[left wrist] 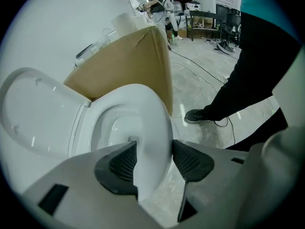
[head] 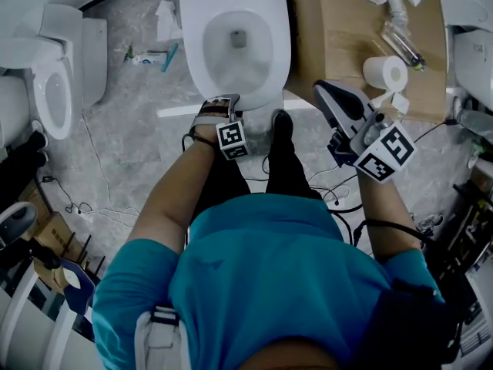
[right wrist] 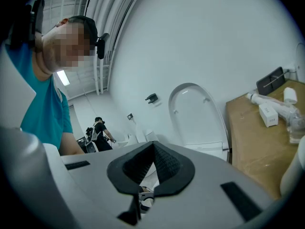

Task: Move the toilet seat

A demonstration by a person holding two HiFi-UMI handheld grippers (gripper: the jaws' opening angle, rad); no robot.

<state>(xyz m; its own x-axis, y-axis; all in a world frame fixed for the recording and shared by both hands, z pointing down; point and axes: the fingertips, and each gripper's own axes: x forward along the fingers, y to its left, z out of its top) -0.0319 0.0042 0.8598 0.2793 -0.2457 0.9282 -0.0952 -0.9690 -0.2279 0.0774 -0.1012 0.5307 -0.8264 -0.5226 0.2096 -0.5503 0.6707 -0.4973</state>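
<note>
A white toilet stands ahead with its lid (left wrist: 33,109) up against the wall. In the head view the seat (head: 199,45) rings the bowl. My left gripper (head: 223,99) is at the seat's front rim. In the left gripper view the seat (left wrist: 152,113) fills the gap between the dark pads (left wrist: 121,163), and my left gripper (left wrist: 154,147) is shut on that rim. Off to the right, clear of the toilet, my right gripper (head: 322,89) is raised. Its pads meet with nothing between them in the right gripper view, where the right gripper (right wrist: 153,149) points toward the raised lid (right wrist: 198,113).
A cardboard box (head: 339,29) stands tight against the toilet's right side, with a paper roll (head: 385,72) and small items on top. Another toilet (head: 54,91) is at the left. Cables (head: 85,199) trail over the floor. The person's shoe (head: 282,122) is by the bowl's front.
</note>
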